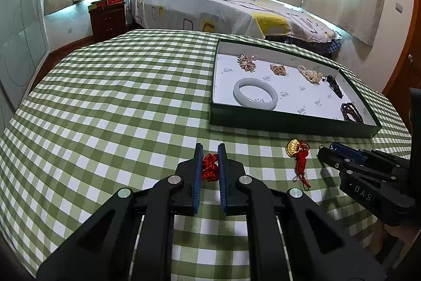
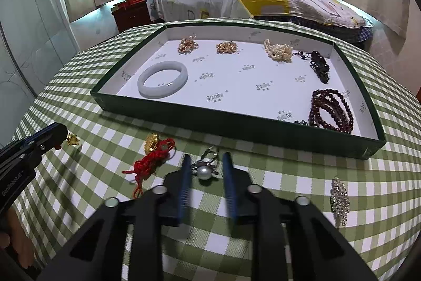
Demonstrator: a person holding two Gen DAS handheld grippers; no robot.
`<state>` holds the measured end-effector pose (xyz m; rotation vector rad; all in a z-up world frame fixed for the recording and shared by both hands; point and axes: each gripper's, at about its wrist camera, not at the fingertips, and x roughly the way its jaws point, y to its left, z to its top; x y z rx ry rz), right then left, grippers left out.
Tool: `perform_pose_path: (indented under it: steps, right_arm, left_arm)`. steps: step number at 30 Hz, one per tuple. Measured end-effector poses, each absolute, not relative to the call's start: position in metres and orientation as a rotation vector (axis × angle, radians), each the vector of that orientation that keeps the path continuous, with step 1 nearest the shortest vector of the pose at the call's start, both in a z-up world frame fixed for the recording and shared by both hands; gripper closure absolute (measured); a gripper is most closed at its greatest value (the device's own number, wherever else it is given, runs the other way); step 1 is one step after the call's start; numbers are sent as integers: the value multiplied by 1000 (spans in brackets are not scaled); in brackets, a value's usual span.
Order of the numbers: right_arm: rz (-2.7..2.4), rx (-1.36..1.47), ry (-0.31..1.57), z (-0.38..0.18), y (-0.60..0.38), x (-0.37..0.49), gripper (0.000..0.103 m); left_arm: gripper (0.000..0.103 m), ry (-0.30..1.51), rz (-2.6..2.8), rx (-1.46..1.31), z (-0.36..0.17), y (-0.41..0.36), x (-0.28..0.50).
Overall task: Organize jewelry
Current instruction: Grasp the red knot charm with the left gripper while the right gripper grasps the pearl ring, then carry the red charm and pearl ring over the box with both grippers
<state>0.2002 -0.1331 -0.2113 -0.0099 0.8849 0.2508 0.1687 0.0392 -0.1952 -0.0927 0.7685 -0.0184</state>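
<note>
Right wrist view: right gripper (image 2: 206,170) jaws straddle the pearl brooch (image 2: 204,171), not pinching; left gripper (image 1: 210,167) clamps a red knotted cord (image 1: 210,167), running lengthwise between its fingers.

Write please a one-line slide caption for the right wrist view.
Right tool straddles a pearl brooch on the checked cloth, before the jewelry tray.

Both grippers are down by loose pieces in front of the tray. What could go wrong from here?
1. The right gripper straddles the pearl brooch; its pads are not clearly on it, so it may slip out on lifting.
2. The left gripper pinches only a red cord; whatever hangs below could swing and catch the tray wall.
3. The gold charm with its cord lies close by; either gripper could drag it.
</note>
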Motion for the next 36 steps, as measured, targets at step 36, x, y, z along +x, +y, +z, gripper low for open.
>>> perform_pose_path:
  steps: [36]
  right_arm:
    - [216,51,677,-144,-180,158,82]
  left_arm:
    - [92,679,-152,-46,-151,-13,163]
